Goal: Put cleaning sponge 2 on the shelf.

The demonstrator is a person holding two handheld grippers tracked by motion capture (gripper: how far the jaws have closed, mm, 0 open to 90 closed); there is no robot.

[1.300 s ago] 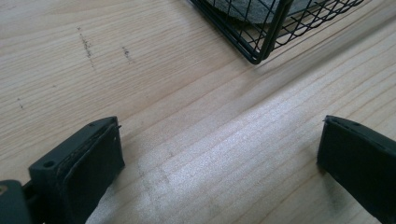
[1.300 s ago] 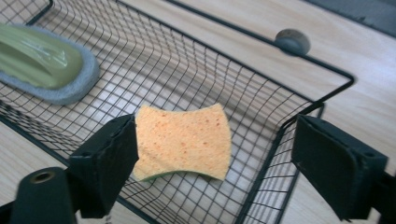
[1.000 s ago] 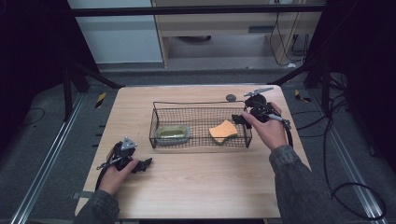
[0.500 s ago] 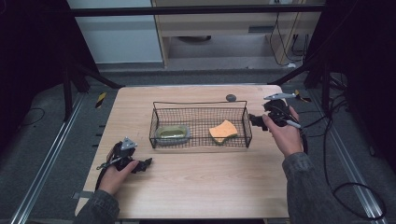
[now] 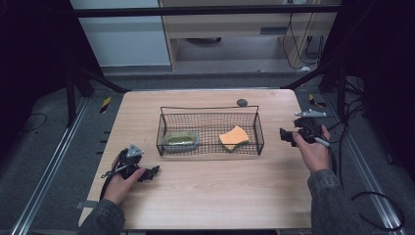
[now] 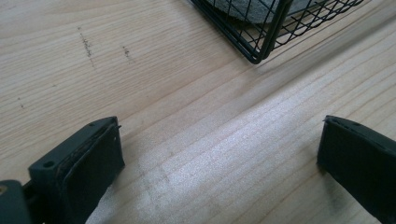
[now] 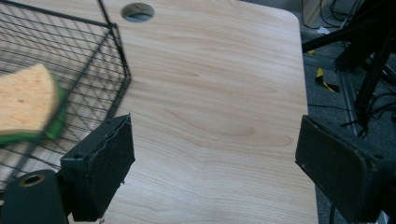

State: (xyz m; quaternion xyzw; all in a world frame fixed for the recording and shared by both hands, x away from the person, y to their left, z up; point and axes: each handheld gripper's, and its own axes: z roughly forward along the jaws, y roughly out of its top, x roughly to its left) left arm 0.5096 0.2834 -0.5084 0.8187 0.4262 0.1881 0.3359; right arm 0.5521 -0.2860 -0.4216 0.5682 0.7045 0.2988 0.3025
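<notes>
A black wire basket (image 5: 258, 130) stands mid-table and holds an orange sponge (image 5: 233, 137) at its right end and a green-and-grey sponge (image 5: 180, 140) at its left end. My right gripper (image 5: 288, 136) hovers open just right of the basket, jaws wide apart with bare wood between them; the orange sponge (image 7: 25, 100) with its green underside lies behind the basket's wire wall (image 7: 119, 56). My left gripper (image 5: 149, 172) rests low on the table at the front left, open and empty, with the basket's corner (image 6: 259, 53) ahead of it.
A round cable hole (image 5: 242, 102) sits behind the basket near the table's (image 5: 215, 196) far edge and also in the right gripper view as a hole (image 7: 137, 11). Dark frame legs and cables (image 5: 352, 107) crowd the floor to the right.
My right gripper has drawn back from over the basket's right end to the bare table right of it. The orange sponge stays in the basket. The left gripper has not moved.
</notes>
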